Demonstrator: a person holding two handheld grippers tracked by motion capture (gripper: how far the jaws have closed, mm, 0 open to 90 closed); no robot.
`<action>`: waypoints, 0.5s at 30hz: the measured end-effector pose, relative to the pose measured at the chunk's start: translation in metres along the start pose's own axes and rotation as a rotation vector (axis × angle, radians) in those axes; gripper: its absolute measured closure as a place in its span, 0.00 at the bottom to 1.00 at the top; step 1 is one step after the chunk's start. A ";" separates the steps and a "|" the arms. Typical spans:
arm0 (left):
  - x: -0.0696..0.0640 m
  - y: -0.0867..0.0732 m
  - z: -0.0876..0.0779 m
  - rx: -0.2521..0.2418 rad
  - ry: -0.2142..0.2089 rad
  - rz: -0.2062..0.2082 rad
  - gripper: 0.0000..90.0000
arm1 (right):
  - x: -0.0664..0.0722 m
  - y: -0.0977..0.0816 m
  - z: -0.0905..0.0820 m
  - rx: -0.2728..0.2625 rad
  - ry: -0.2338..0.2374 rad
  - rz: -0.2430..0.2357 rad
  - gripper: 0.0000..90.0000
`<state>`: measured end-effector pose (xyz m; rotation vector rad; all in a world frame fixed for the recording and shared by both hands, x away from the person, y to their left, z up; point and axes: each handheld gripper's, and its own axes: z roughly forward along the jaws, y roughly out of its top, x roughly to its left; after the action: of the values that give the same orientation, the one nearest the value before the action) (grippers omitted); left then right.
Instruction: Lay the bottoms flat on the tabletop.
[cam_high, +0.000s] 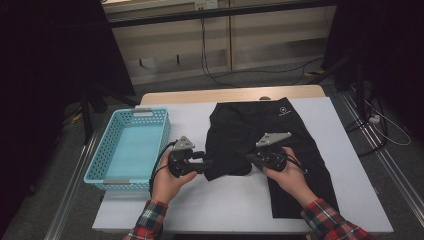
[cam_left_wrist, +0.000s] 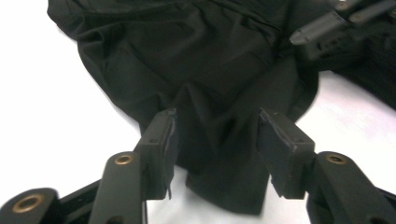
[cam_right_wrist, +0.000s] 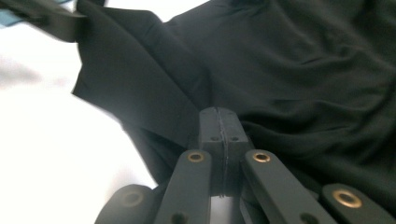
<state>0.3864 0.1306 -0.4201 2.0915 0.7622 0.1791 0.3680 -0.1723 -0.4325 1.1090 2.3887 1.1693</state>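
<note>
A pair of black shorts (cam_high: 260, 142) lies spread on the white worktop (cam_high: 200, 200), waistband toward twelve o'clock and one leg running down toward five o'clock; the other leg is folded up into a bunch near the middle. The left claw (cam_high: 206, 163) sits at nine o'clock of that bunch, the right claw (cam_high: 248, 159) at three o'clock of it, the two pointing at each other across the folded cloth.

The worktop's near edge at six o'clock lies close below both hands, with bare white surface between the shorts and that edge. A turquoise basket (cam_high: 131, 147) stands at nine o'clock of the left claw, just beside the hand holding it, hugging the worktop's left edge. At three o'clock the straight leg reaches near the right edge, with a strip of open worktop beyond.

In the left gripper view the left claw (cam_left_wrist: 215, 140) stands about half open, released: a fold of the shorts (cam_left_wrist: 196, 70) lies between the pads (cam_left_wrist: 164, 149) with none seen pressing it. In the right gripper view the right claw (cam_right_wrist: 219, 126) is clenched tight, pads together, pinching a fold of the shorts (cam_right_wrist: 289, 79) at their tip.
</note>
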 end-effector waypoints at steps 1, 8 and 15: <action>-0.001 -0.001 -0.002 0.000 0.001 0.006 0.50 | -0.002 0.000 -0.001 -0.005 -0.004 0.009 1.00; -0.001 -0.011 0.002 0.048 -0.005 0.011 0.50 | -0.012 -0.003 -0.011 -0.017 -0.031 0.036 1.00; -0.007 -0.016 0.014 0.095 -0.047 0.014 0.64 | -0.013 -0.003 -0.012 -0.032 -0.032 0.044 1.00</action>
<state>0.3789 0.1230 -0.4399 2.1837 0.7414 0.1030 0.3693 -0.1893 -0.4283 1.1667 2.3249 1.1899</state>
